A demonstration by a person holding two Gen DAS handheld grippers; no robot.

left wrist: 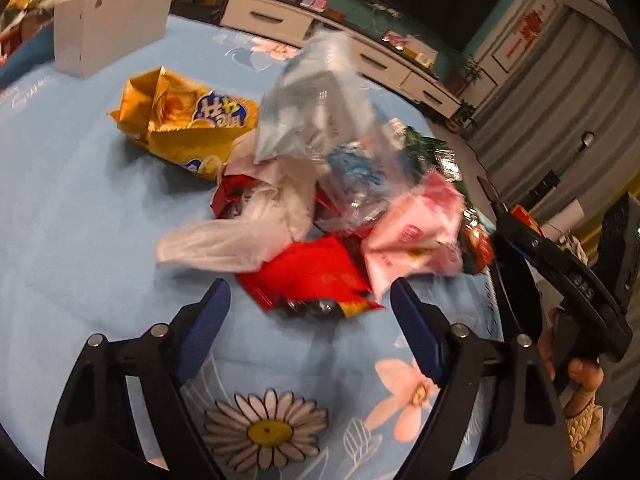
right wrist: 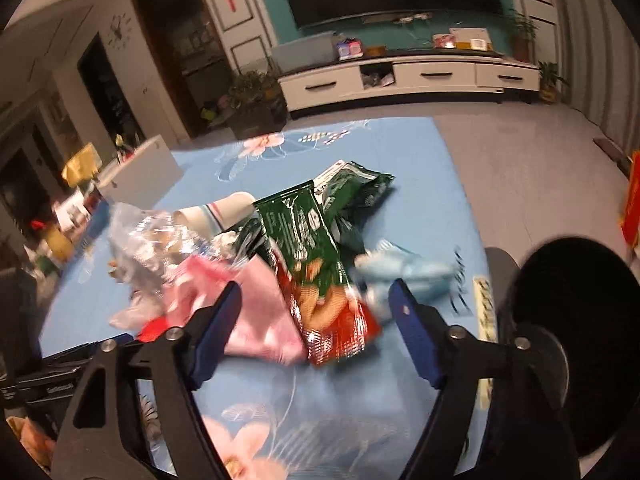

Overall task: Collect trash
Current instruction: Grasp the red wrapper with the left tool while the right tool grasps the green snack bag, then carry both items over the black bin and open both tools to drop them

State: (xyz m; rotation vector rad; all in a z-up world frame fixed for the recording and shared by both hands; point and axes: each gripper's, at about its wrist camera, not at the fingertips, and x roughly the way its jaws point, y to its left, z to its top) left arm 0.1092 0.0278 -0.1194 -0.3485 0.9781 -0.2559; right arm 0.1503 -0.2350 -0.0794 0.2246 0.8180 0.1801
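Motion blur smears pink wrapper (right wrist: 256,312) & blue packet (right wrist: 404,270); print unreadable.

A floral blue tablecloth (right wrist: 420,200) covers the table; beyond stand a white drawer cabinet (right wrist: 420,76) (potted plants (right wrist: 550,80) beside it) and a wall clock (right wrist: 119,29).

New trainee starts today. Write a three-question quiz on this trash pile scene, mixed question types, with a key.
1. True or false: the left gripper is shut on the red wrapper.
2. Which item lies nearest the white paper bag? A) yellow chip bag B) pink wrapper C) green cookie bag
3. Fill in: the trash lies on a light blue cloth printed with ____.

Key: 1 false, its jaws stand open short of the wrapper; 2 A; 3 flowers.
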